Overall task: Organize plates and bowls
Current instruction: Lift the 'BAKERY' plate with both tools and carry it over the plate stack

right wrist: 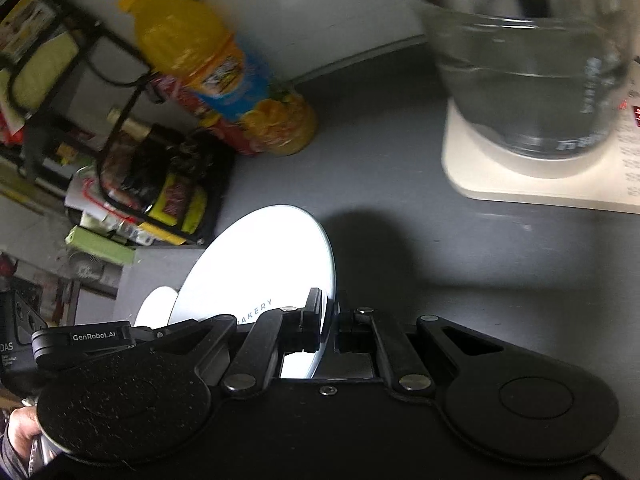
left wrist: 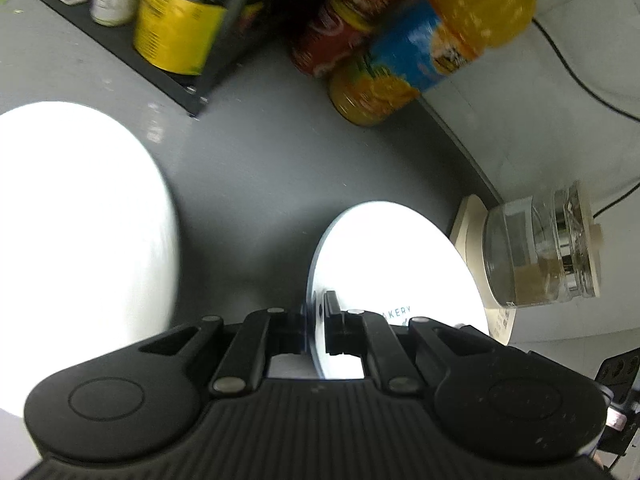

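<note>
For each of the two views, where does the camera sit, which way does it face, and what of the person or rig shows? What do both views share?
Left wrist: sits on the left tool, facing down over the grey counter; its fingers pinch the white plate; a second plate lies left.
Right wrist: sits on the right tool, facing the glass kettle; it grips the same plate; the left tool and a hand show.
Shared: plate, orange bottle, kettle.
</note>
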Available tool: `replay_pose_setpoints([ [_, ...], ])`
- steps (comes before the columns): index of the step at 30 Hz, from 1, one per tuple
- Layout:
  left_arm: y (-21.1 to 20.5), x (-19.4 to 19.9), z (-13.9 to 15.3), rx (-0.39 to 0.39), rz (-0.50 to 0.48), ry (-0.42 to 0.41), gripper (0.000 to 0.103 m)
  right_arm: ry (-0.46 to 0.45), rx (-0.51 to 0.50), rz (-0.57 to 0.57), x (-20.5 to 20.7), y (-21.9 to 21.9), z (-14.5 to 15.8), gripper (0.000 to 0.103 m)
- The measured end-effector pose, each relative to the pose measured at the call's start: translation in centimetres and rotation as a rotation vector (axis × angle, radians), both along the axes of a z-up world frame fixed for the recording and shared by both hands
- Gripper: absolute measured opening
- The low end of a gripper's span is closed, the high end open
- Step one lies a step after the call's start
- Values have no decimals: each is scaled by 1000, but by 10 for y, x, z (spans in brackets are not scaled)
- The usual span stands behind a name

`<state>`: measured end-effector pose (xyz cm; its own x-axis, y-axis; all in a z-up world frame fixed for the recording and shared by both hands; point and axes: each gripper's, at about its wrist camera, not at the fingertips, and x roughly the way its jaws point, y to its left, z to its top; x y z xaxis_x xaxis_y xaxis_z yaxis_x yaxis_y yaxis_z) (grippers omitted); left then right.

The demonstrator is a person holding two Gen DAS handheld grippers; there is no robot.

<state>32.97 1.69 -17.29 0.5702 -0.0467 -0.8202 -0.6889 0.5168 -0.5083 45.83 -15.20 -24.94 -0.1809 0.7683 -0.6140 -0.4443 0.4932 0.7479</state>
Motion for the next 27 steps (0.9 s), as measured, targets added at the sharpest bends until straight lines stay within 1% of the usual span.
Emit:
replay_pose_setpoints([
  [6,14,-25,8,4,42,-18,6,-32,5,35,-17,15,17,6],
  [13,37,-54,9,-13,42,-36,6,-55,7,28,-44,29,35,6],
  [20,70,-83,7,-24,-2,-28,6,-32,-13,-12,-84,50,41,6],
  [24,93,-99,1,-32,-35,-21,6,-21,-22,-54,-108,65,43,6],
  [27,110,-110,-3,-41,-60,-10,6,-4,-47,-80,-127,78,44,6],
])
